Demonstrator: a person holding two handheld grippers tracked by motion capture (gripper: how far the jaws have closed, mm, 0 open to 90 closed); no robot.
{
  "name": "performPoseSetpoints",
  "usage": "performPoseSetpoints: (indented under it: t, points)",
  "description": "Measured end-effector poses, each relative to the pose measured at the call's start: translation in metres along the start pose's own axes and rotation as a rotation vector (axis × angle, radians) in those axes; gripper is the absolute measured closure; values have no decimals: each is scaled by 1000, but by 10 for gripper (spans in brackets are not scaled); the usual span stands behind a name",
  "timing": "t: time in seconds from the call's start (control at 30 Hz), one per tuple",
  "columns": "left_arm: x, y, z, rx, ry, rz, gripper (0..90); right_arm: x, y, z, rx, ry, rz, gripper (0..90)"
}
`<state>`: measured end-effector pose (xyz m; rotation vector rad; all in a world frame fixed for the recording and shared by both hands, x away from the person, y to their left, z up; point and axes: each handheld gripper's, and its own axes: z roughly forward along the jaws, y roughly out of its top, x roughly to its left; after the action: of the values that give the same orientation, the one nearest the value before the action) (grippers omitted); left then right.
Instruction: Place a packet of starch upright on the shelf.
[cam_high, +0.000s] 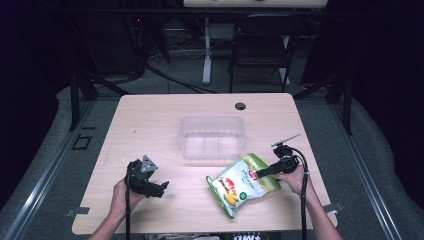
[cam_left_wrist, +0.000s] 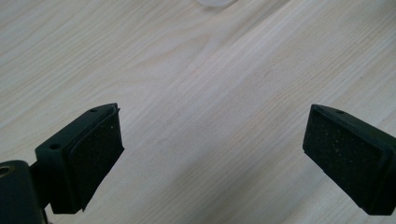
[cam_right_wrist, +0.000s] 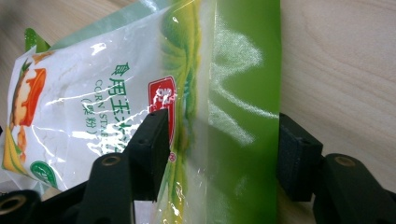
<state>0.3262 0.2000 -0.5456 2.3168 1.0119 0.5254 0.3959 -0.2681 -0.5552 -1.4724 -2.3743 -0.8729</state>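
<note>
A green and white bag of corn starch (cam_high: 240, 186) lies on the wooden table (cam_high: 150, 120) at the front right, its green top end pointing to the right. My right gripper (cam_high: 261, 173) reaches over that end. In the right gripper view the bag (cam_right_wrist: 93, 93) has its green top band between the two jaws of my right gripper (cam_right_wrist: 222, 149), which stand open on either side of it; the band lies flat and uncrumpled. My left gripper (cam_high: 162, 187) hovers low over bare wood at the front left, open and holding nothing (cam_left_wrist: 212, 154).
A clear plastic container (cam_high: 212, 137) stands in the middle of the table, just behind the bag. A small black grommet (cam_high: 240, 106) sits near the far edge. Beyond the table are a dark folding chair (cam_high: 262, 45) and a desk leg (cam_high: 206, 55).
</note>
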Motion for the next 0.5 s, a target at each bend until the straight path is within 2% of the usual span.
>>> performPoseSetpoints:
  t: [0.07,0.1,0.17,0.2,0.27,0.33,0.37,0.5]
  points:
    - [0,0,0,0,0,0,45,0,0,0,-2,-2,2,459]
    - [0,0,0,0,0,0,45,0,-1,-1,-17,-12,17,515]
    - [0,0,0,2,-1,2,45,-1,0,-5,-18,-12,0,568]
    - [1,0,0,-1,-2,0,45,0,-1,-5,-49,-9,11,595]
    - [0,0,0,1,0,1,45,1,-1,-7,-39,-8,1,615]
    - [0,0,0,1,1,0,45,4,-2,-9,-68,0,13,663]
    - [0,0,0,-2,1,0,45,5,-2,-11,-72,16,7,696]
    - [0,0,0,-4,5,-1,46,10,-3,-14,-93,26,2,757]
